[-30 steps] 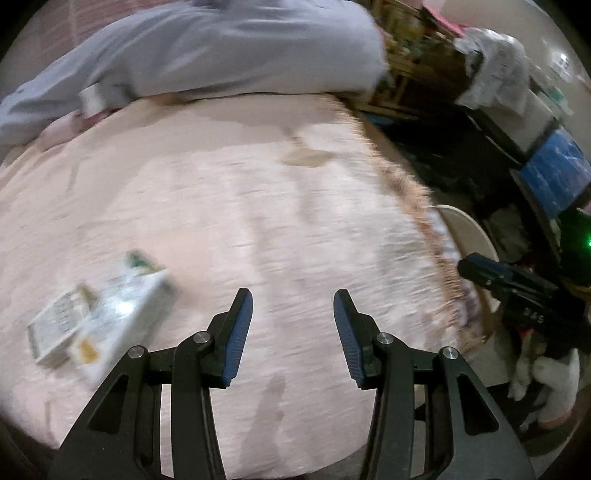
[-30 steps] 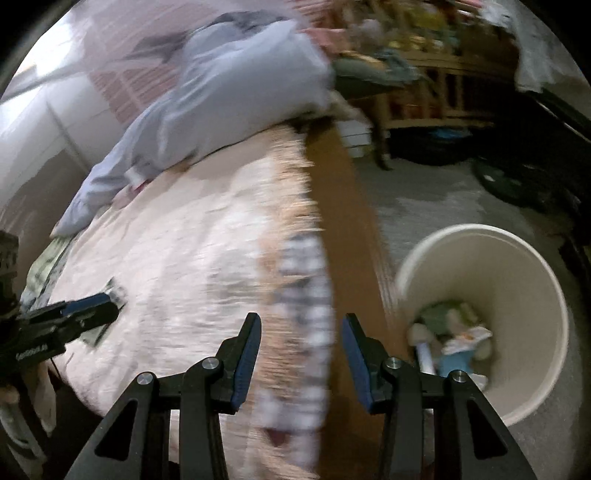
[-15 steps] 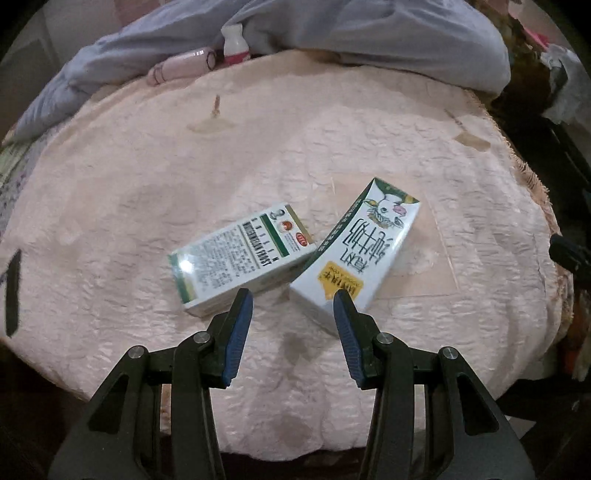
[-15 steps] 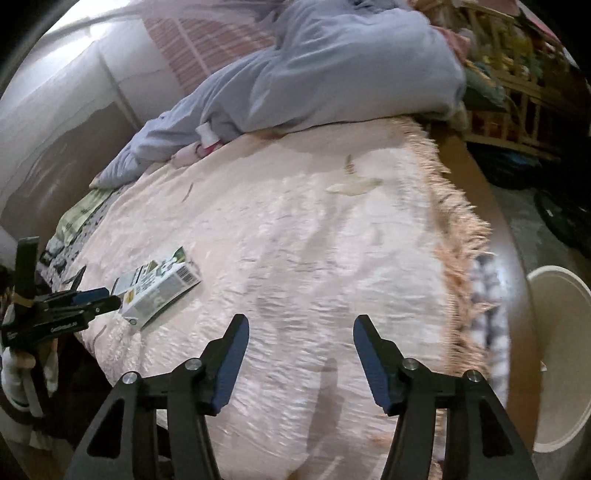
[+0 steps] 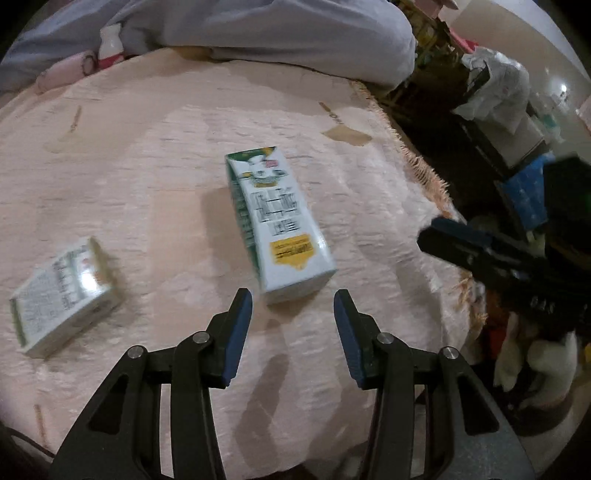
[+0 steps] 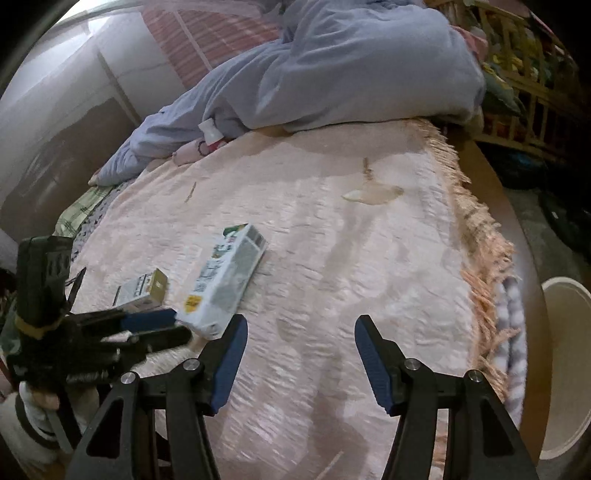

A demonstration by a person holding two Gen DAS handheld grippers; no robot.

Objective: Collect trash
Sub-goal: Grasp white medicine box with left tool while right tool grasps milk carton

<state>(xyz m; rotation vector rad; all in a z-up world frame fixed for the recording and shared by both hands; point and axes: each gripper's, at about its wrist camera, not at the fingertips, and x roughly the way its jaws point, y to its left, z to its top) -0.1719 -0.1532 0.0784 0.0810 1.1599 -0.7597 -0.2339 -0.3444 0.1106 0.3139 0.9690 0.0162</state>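
Note:
A tall white and green milk carton [image 5: 275,221] lies flat on the pink bedspread [image 5: 166,147], its near end just ahead of my open left gripper [image 5: 293,310]. A smaller white and green carton [image 5: 61,291] lies to its left. In the right wrist view the tall carton [image 6: 225,288] and the small carton [image 6: 142,290] lie at left, with the left gripper [image 6: 155,326] beside them. My right gripper [image 6: 297,332] is open and empty above the bedspread, right of the tall carton. A cream trash bin [image 6: 565,365] stands on the floor at far right.
A grey-blue duvet [image 5: 258,33] is piled at the bed's far side, with a small white bottle [image 5: 109,46] and a pink roll [image 5: 62,72] by it. The fringed bed edge [image 6: 480,236] runs along the right. Cluttered shelves [image 6: 517,74] stand behind.
The left gripper has swung right, so the tall carton now lies lined up between its fingers and the small carton sits off to the left. The right gripper has moved closer to the cartons.

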